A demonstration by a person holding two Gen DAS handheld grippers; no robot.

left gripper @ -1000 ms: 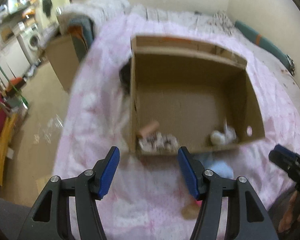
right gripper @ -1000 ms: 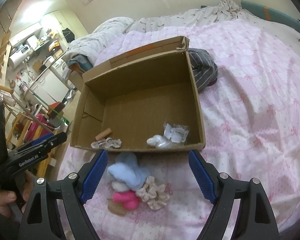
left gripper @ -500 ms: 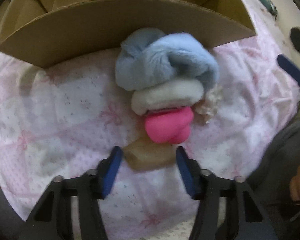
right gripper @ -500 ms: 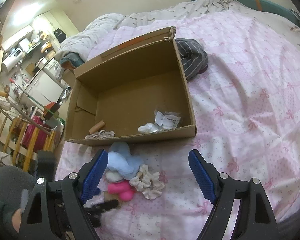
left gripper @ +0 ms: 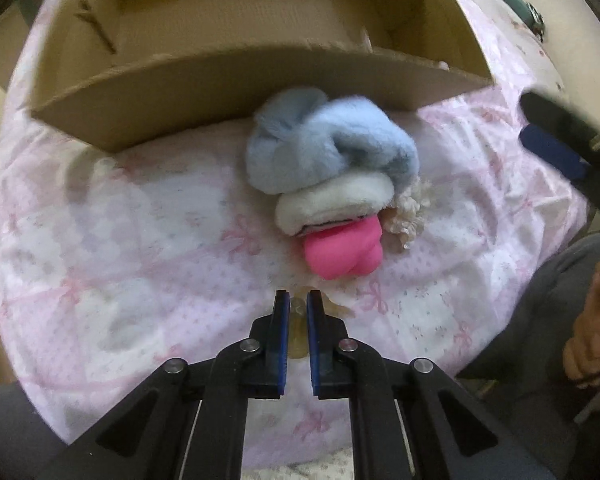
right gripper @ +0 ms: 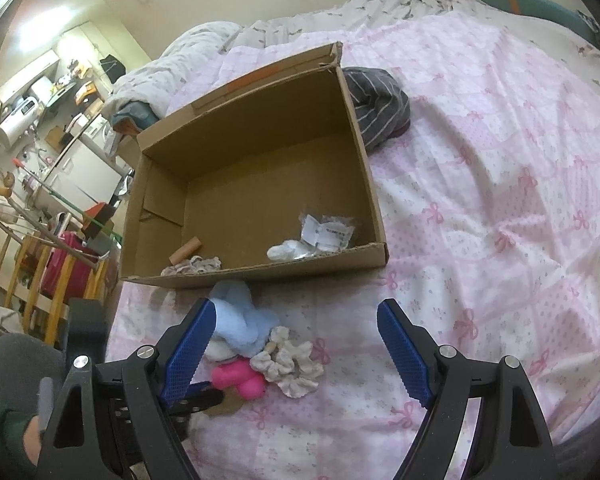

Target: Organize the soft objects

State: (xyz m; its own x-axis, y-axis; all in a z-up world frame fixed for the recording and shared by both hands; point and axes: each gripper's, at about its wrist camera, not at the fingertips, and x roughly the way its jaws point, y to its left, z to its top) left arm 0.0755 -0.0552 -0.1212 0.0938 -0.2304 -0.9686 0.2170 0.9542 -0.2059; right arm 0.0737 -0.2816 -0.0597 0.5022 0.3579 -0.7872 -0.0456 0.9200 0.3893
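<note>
A pile of soft things lies on the pink bedspread in front of the cardboard box (left gripper: 228, 92): a light blue fluffy piece (left gripper: 332, 148), a white piece (left gripper: 332, 202), a pink piece (left gripper: 344, 252) and a cream scrunchie (right gripper: 288, 364). My left gripper (left gripper: 298, 300) is shut on a thin tan soft piece (left gripper: 299, 332) just before the pile. My right gripper (right gripper: 296, 332) is open and empty, above the pile. The box (right gripper: 352, 136) holds a small tan roll (right gripper: 186, 250), a patterned scrunchie (right gripper: 196, 266) and white packaged items (right gripper: 312, 240).
A grey striped garment (right gripper: 380, 108) lies behind the box's right corner. The bed's left edge drops to a cluttered room with a red case (right gripper: 64, 272). A crumpled duvet (right gripper: 188, 56) lies at the back. The pink bedspread (right gripper: 500, 200) stretches right.
My left gripper dropped from over the box to the pile and closed on the tan piece. My right gripper stayed open and shifted slightly right.
</note>
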